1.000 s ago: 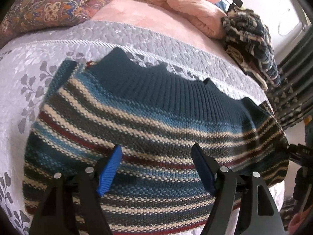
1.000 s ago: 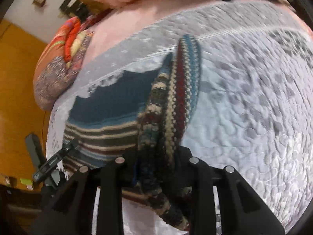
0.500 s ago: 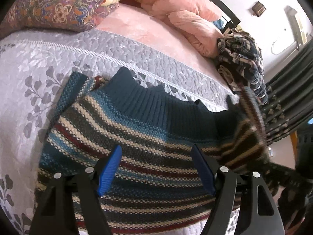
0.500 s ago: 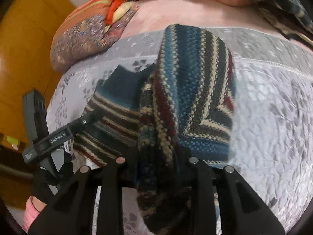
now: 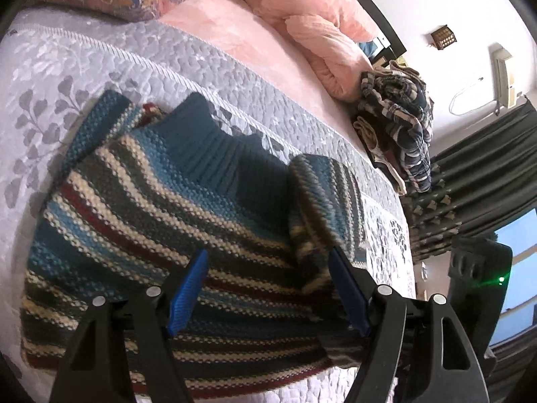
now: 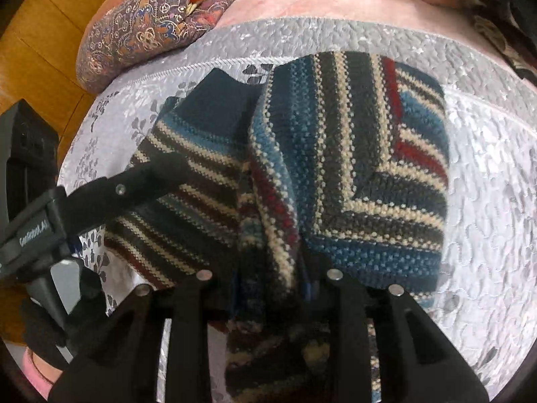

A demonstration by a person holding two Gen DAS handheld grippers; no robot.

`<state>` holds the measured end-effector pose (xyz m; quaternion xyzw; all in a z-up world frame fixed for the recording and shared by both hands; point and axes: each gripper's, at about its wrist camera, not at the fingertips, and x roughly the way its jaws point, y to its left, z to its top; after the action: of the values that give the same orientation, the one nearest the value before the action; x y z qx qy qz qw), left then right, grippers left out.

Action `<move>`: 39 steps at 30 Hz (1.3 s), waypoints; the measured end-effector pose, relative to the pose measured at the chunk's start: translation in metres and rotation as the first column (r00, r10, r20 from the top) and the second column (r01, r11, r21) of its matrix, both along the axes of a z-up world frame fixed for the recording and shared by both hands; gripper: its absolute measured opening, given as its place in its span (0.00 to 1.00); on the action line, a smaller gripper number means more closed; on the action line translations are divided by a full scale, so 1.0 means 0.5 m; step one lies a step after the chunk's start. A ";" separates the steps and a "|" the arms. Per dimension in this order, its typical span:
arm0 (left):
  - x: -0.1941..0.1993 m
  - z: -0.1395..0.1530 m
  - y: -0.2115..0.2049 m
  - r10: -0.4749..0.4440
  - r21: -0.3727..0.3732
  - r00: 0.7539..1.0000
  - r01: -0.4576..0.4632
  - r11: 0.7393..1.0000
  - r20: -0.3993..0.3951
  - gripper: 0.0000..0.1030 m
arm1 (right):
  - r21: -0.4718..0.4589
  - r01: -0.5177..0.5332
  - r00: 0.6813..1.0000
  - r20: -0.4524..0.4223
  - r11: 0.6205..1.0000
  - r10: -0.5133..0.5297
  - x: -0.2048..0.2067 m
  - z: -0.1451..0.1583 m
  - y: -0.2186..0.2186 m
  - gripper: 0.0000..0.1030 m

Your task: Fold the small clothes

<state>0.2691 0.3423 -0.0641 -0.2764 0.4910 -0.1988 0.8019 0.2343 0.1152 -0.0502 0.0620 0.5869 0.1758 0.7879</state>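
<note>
We saw the striped sweater (image 5: 141,235) lying on the grey quilt (image 5: 67,63), its right sleeve (image 6: 352,168) lifted and pinched in our right gripper (image 6: 268,285), fingertips buried in knit. At nine o'clock, our left gripper (image 5: 268,288) hovered spread apart, its lower body cropped.

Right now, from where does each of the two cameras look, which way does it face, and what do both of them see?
Left wrist: sits on the left gripper, above the near bed edge, facing across the striped sweater toward the pink blanket; its open blue-padded fingers show.
Right wrist: sits on the right gripper, facing across the bed toward the patterned pillow; its fingers are shut on a raised sweater flap; the left gripper shows at left.
Shared: the sweater, the grey quilt, the pillow.
</note>
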 end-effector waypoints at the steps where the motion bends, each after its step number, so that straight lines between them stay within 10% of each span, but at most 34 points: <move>1: 0.000 -0.004 -0.003 -0.006 -0.004 1.000 0.006 1.000 -0.007 0.72 | 0.007 -0.003 1.000 -0.006 1.000 0.003 0.000 -0.003 0.003 0.31; 19: 0.003 -0.031 -0.054 -0.088 -0.071 0.995 0.084 0.994 -0.055 0.72 | 0.124 -0.034 0.999 -0.019 0.992 0.036 -0.052 0.079 -0.129 0.35; 39: 0.019 -0.072 -0.165 -0.155 -0.112 0.981 0.142 0.984 -0.117 0.72 | 0.185 0.065 0.994 -0.104 0.981 -0.046 -0.071 -0.024 -0.280 0.35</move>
<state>0.2784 0.2599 -0.1001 -0.2920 0.5488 -0.2652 0.7370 0.1986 -0.0247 -0.0620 0.1612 0.6041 0.2053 0.7530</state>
